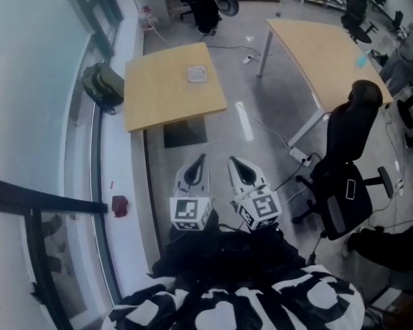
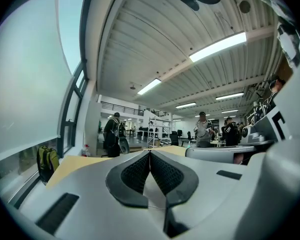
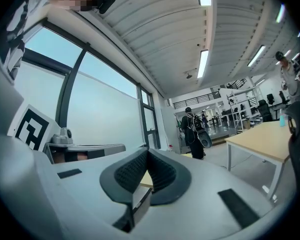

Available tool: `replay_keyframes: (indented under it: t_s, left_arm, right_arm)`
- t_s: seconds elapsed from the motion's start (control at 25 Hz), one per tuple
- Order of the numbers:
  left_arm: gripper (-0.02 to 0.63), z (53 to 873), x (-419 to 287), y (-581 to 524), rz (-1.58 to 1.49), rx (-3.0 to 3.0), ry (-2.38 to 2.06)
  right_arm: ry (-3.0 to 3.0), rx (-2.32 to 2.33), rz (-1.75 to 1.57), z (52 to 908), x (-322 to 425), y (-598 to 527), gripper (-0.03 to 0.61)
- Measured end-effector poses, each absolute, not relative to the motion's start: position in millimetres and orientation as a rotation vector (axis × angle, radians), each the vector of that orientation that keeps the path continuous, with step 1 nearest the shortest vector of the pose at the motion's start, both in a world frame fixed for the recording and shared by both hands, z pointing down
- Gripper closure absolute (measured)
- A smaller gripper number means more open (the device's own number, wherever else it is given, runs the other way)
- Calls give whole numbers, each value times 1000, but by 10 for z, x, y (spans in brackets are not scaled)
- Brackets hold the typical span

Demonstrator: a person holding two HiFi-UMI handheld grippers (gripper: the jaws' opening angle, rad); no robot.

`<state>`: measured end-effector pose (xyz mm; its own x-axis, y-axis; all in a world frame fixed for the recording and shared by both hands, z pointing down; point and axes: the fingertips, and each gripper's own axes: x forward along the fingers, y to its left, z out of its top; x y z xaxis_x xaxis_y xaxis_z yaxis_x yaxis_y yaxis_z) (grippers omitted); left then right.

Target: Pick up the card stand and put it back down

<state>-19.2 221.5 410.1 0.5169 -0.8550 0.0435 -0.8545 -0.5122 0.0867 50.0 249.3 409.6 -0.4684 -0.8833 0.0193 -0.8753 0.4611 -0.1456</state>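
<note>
Grey floor (image 1: 241, 126) fills most of head view. Large table (image 1: 323, 53) upper right. Smaller worktop (image 1: 158, 98) upper centre, close to window wall. Black chair (image 1: 347, 163) at right, near large table's near end. Green backpack (image 1: 102, 86) by window, just left of worktop. Left tongs (image 1: 202, 158) and right tongs (image 1: 233, 161) low centre, side by side over floor, short of worktop. Both clenched, tips meeting, nothing between. Card stand (image 1: 197, 73) on worktop, toward far right part, well apart from both tongs. Small red thing (image 1: 119, 205) on sill, lower left.

Left tool (image 1: 201, 158) jaws together, empty; right tool (image 1: 233, 161) likewise, held side by side
</note>
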Motion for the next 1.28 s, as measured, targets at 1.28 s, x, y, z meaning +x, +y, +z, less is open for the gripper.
replay_keyframes:
  t_s: [1.28]
  left_arm:
    - [611,4436,-502,-1431,93,2639,-1479]
  right_arm:
    - [2797,-1558,-223,4406,397,-1417,572]
